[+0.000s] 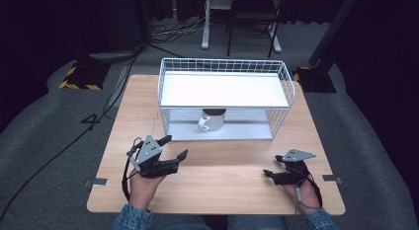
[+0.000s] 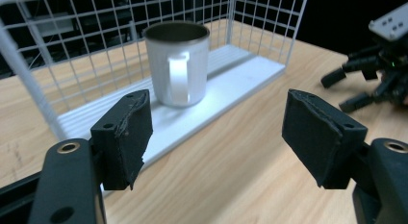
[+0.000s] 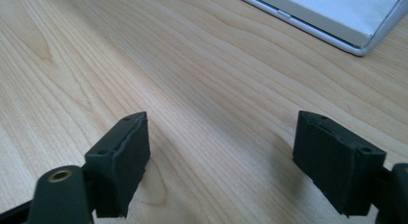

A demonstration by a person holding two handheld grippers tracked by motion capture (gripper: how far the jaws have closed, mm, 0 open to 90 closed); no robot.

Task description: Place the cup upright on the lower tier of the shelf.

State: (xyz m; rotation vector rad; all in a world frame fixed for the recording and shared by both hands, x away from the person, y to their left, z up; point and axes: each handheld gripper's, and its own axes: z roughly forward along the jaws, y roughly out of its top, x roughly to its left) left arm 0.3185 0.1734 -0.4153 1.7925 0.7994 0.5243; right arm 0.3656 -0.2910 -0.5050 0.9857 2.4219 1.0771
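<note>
A white mug (image 1: 211,120) (image 2: 179,64) with a dark inside stands on the lower shelf of a white wire rack (image 1: 225,67), its handle turned toward the near side. My left gripper (image 1: 175,147) (image 2: 216,137) hovers over the table at the front left, open, its jaws aimed at the mug with nothing between them. My right gripper (image 1: 272,166) (image 3: 219,161) rests low over the bare wood at the front right, open and empty; it also appears at the far right of the left gripper view (image 2: 358,87).
The rack (image 2: 29,80) has a white upper shelf (image 1: 225,89) and wire walls at the sides and back. Its lower tray's corner (image 3: 356,36) lies ahead of the right gripper. The wooden table (image 1: 217,190) ends close behind both hands. Cables and stands crowd the floor beyond.
</note>
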